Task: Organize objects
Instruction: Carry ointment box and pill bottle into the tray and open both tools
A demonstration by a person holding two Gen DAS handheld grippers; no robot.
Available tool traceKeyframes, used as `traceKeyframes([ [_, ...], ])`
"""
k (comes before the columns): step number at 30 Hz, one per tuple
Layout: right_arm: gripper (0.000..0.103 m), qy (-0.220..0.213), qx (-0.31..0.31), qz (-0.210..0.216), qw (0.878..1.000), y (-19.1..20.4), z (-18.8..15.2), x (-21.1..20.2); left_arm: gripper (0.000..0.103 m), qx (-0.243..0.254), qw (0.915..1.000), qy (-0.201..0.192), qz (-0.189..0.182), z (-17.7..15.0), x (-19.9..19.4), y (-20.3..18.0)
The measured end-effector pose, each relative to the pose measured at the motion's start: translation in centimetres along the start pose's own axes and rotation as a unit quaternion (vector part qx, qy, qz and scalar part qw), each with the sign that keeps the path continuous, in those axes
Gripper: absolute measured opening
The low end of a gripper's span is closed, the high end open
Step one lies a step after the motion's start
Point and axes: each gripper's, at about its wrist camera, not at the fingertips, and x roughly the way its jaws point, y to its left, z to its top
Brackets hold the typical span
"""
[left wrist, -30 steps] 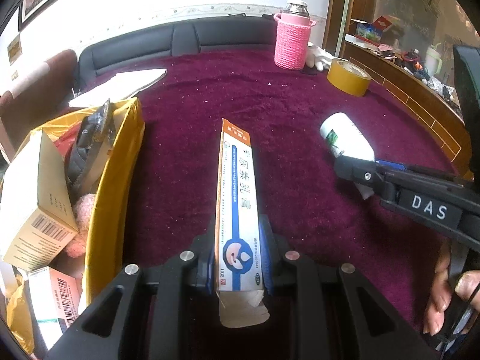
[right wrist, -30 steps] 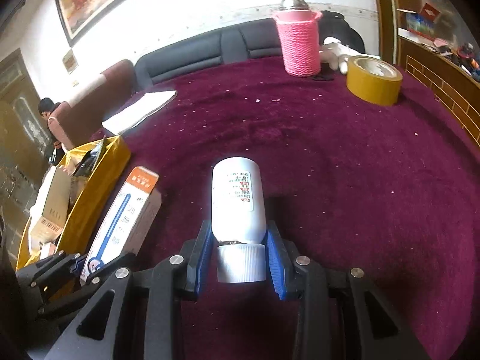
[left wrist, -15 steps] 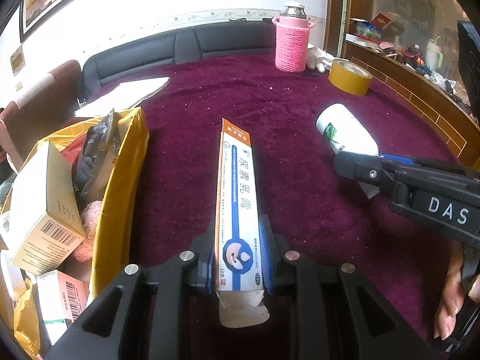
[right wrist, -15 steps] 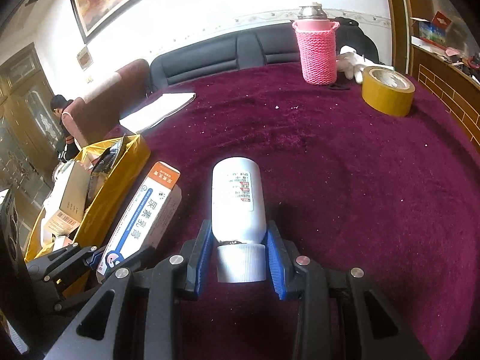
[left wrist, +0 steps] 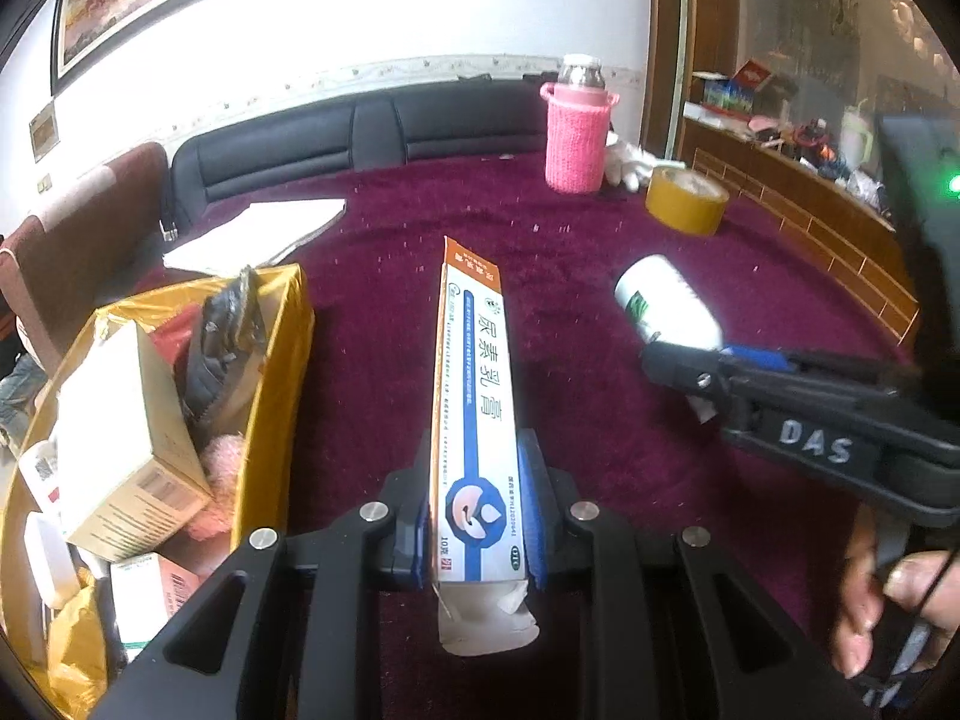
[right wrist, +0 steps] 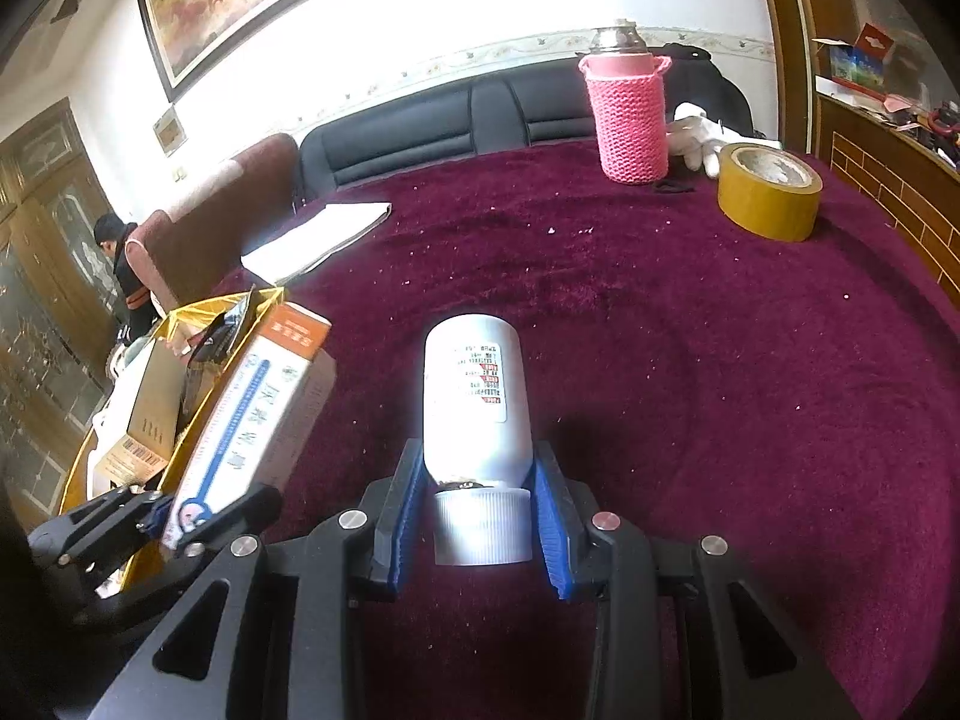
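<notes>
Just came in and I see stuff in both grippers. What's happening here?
A person is tidying the maroon table with two handheld grippers. The left gripper is shut on a long ointment box, and the right gripper is shut on a white bottle near its cap. Both are held above the tabletop. A yellow bag on the left already holds boxes and other items.

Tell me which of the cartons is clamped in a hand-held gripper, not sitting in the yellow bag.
The long orange-and-blue carton, held in the left hand-held gripper. The brown and white cartons lie in the bag.
</notes>
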Motion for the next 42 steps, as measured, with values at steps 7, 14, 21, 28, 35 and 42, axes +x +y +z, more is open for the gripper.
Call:
traceKeyframes([
  [7,0.038,-0.021,0.000,0.016,1.000,2.3,0.5,-2.2,0.023,-0.025,0.9987,-0.044,-0.001,0.6,-4.4,2.2],
  [14,0.038,-0.018,-0.018,0.072,0.997,8.2,-1.2,-4.2,0.023,-0.061,0.9964,-0.056,0.017,-1.6,-8.1,7.6],
  [21,0.038,0.005,-0.081,0.121,0.989,16.4,-3.4,-4.3,0.023,-0.118,0.9903,-0.040,0.060,-4.9,-9.2,14.7],
  [28,0.038,0.051,-0.113,0.141,0.982,21.5,-6.4,-1.9,0.023,-0.139,0.9878,-0.021,0.066,-6.4,-8.3,17.2],
  [35,0.039,0.066,-0.142,0.127,0.979,23.2,-7.2,0.1,0.024,-0.149,0.9860,-0.004,0.074,-7.5,-7.5,18.5],
  [42,0.039,0.064,-0.159,0.109,0.979,23.9,-7.3,1.7,0.025,-0.156,0.9834,-0.007,0.093,-7.7,-7.2,19.2],
])
